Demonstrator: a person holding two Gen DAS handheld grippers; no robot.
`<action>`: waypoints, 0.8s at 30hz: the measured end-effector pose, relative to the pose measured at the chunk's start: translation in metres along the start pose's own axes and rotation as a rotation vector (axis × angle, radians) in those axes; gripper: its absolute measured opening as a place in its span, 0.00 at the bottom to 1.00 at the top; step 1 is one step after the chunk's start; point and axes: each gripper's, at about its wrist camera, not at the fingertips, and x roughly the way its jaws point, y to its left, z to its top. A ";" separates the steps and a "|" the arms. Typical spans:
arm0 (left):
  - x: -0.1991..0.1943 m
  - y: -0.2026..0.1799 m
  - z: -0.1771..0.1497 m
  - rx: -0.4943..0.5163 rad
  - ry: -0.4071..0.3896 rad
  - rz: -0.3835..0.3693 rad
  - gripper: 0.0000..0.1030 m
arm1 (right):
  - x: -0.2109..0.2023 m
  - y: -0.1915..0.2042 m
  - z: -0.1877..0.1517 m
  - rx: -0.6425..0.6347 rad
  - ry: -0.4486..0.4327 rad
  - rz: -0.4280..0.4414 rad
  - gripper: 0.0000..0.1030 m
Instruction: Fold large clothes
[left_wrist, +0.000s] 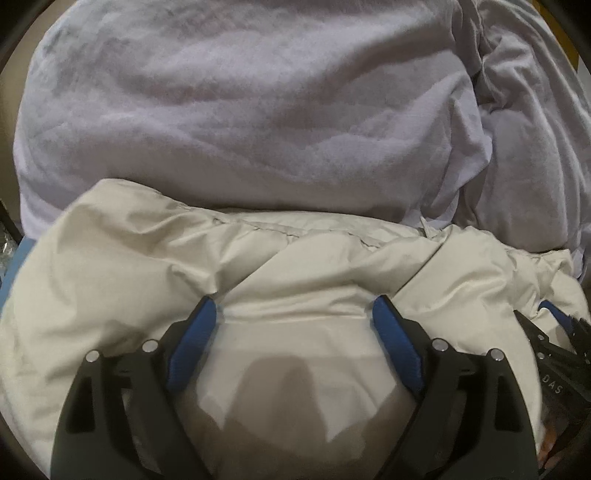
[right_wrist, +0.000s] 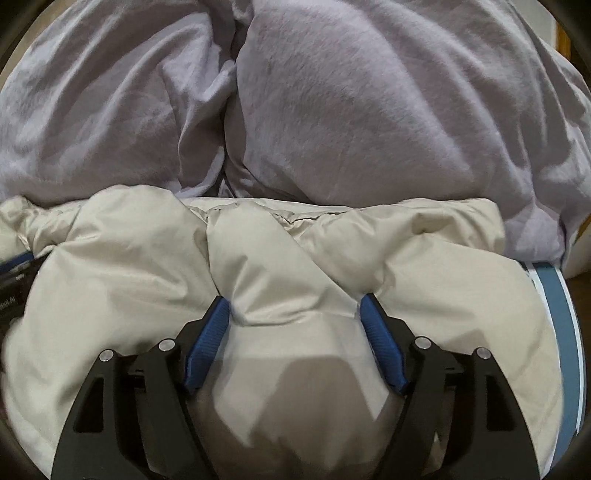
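Observation:
A cream puffy jacket (left_wrist: 147, 258) lies bunched across the near part of both views; in the right wrist view it (right_wrist: 424, 266) fills the lower half. My left gripper (left_wrist: 294, 314) is open, its blue pads (left_wrist: 195, 343) pressed down on either side of a padded section of the jacket. My right gripper (right_wrist: 294, 310) is open too, its blue pads (right_wrist: 380, 343) straddling a raised fold of the jacket. The right gripper also shows at the right edge of the left wrist view (left_wrist: 554, 332).
A large lilac fleece blanket (left_wrist: 240, 103) is heaped just behind the jacket and fills the upper half of both views (right_wrist: 369, 110). A blue surface with a white stripe (right_wrist: 554, 317) shows under the jacket at the right.

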 end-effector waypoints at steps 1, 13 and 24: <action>-0.005 0.001 0.001 -0.005 -0.006 -0.006 0.84 | -0.002 0.001 0.002 0.012 -0.011 0.014 0.73; -0.015 0.038 0.000 -0.035 -0.025 0.053 0.84 | -0.011 0.059 -0.001 -0.057 -0.047 0.111 0.79; 0.009 0.036 -0.008 -0.029 -0.042 0.074 0.87 | 0.021 0.057 -0.007 -0.048 -0.081 0.084 0.85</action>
